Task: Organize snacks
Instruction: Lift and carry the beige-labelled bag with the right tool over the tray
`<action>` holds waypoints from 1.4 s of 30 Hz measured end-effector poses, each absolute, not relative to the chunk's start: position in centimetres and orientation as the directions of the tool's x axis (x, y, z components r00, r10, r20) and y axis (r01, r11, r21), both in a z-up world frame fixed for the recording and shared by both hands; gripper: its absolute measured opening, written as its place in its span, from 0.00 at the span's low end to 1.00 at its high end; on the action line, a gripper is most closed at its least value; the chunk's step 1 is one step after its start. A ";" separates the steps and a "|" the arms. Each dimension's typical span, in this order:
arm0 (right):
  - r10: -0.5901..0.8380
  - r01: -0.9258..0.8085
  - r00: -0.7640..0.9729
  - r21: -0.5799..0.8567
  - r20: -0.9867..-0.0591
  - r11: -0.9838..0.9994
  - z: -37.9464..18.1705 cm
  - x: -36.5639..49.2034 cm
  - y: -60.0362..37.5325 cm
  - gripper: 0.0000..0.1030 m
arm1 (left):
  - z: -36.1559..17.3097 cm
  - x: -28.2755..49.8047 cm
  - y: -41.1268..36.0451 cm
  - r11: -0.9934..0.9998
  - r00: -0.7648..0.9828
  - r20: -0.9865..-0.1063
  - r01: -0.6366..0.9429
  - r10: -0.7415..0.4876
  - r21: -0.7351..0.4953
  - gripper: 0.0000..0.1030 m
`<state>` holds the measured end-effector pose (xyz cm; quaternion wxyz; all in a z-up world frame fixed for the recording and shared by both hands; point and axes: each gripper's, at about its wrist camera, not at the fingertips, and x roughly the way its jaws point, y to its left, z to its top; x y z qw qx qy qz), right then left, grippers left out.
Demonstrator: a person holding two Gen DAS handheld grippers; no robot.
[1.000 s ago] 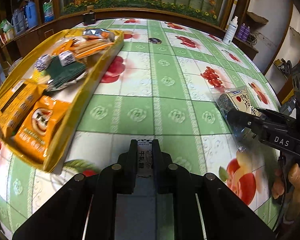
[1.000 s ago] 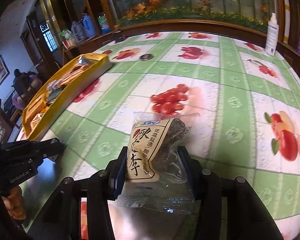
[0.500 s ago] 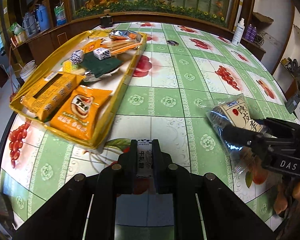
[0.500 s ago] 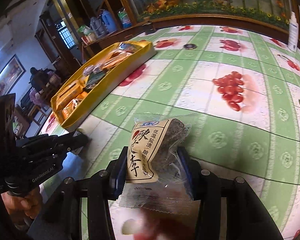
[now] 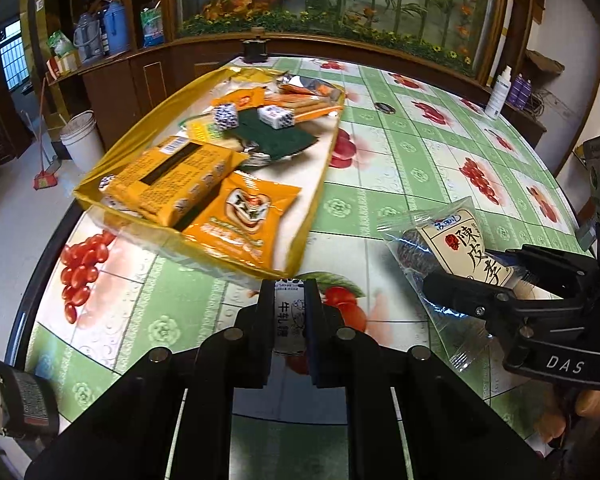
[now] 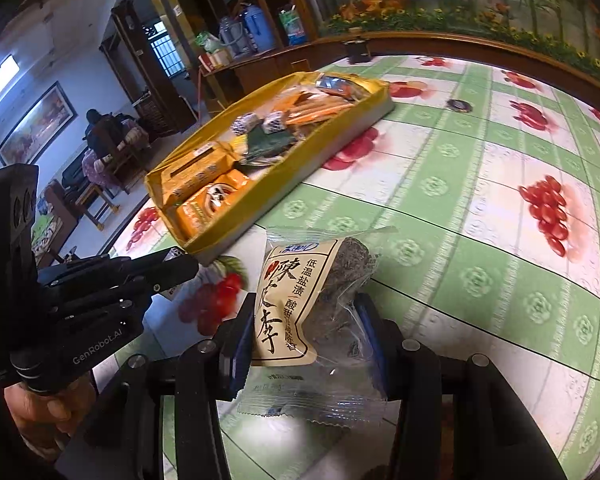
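Observation:
My left gripper (image 5: 288, 292) is shut on a small white milk candy (image 5: 287, 316) and holds it just short of the near corner of the yellow tray (image 5: 312, 204). The tray holds orange snack packs (image 5: 244, 216), an orange box (image 5: 176, 176), blue-white candies (image 5: 276, 116) and a dark green packet (image 5: 276, 136). My right gripper (image 6: 306, 312) is shut on a clear bag of dark preserved plums (image 6: 312, 292) with a cream label, held above the table to the right of the tray. The bag also shows in the left wrist view (image 5: 452, 248).
The table carries a green and white cloth with fruit prints (image 6: 500, 208). A white bottle (image 5: 498, 94) and a small dark round object (image 5: 384, 107) stand at the far side. A wooden counter with a planter runs behind (image 5: 340, 46). The table edge is at left (image 5: 40, 272).
Both grippers have moved left toward the tray with their snacks still held. The tray's near corner now sits close in front of the left gripper.

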<state>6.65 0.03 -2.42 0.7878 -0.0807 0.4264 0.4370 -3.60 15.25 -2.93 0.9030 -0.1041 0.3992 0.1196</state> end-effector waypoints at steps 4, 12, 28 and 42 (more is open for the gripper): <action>0.627 -0.780 0.239 0.238 -0.741 0.578 -2.0 6.0 1.8 0.47 | -2.7 -4.2 16.4 0.942 0.654 -0.742 -0.320 0.145 -0.097 0.11; 0.634 -0.815 0.207 0.227 -0.745 0.533 -1.8 5.0 4.5 0.47 | -2.5 -5.0 17.9 0.933 0.655 -0.740 -0.342 0.152 -0.112 0.11; 0.650 -0.847 0.190 0.212 -0.736 0.487 -0.4 4.8 7.4 0.47 | -1.7 -5.1 19.5 0.922 0.655 -0.735 -0.371 0.177 -0.109 0.11; 0.670 -0.862 0.185 0.209 -0.719 0.462 0.8 5.8 9.2 0.47 | -0.9 -4.4 20.5 0.916 0.650 -0.735 -0.388 0.194 -0.101 0.11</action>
